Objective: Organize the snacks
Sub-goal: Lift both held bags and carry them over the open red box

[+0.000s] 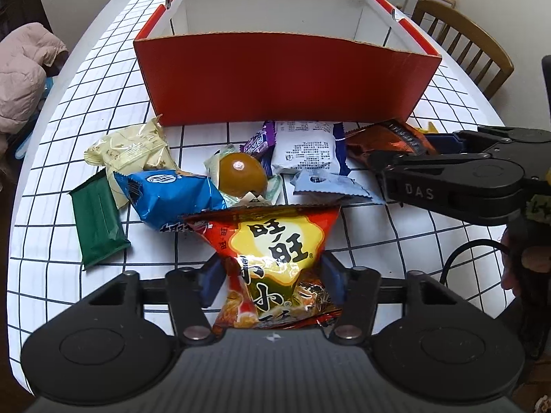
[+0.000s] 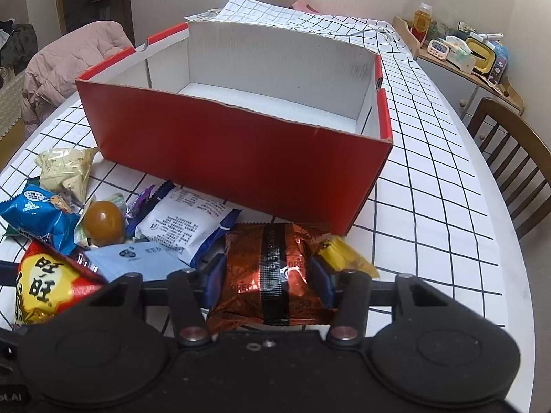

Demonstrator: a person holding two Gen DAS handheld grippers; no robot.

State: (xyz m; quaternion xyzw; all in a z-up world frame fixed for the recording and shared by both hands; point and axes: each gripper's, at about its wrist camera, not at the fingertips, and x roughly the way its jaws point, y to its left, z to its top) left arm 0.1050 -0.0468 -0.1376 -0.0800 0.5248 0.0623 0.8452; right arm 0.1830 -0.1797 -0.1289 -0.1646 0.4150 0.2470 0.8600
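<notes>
At the bottom of the left wrist view, the camera housing cuts off the lower end of the red-and-yellow bag (image 1: 275,261), and its top edge overlaps the blue packet (image 1: 168,196) beside it. The left gripper (image 1: 272,285) has its blue pads (image 1: 211,284) pressed into the bag's sides, pinching it narrow at the middle. On the right edge of that view the right gripper (image 1: 375,161) reaches in sideways; its fingertips are hard to make out against the copper packet (image 1: 382,139).

From the right wrist view, the right gripper (image 2: 268,284) is closed on the copper packet (image 2: 272,275), pads (image 2: 323,284) dented into both sides. A yellow wrapper (image 2: 347,258) shows only partly behind it. Both snacks lie on the checked tablecloth (image 2: 430,189), in the pile below the red box (image 1: 286,79), whose white inside (image 2: 275,99) is only partly visible over its front wall.
</notes>
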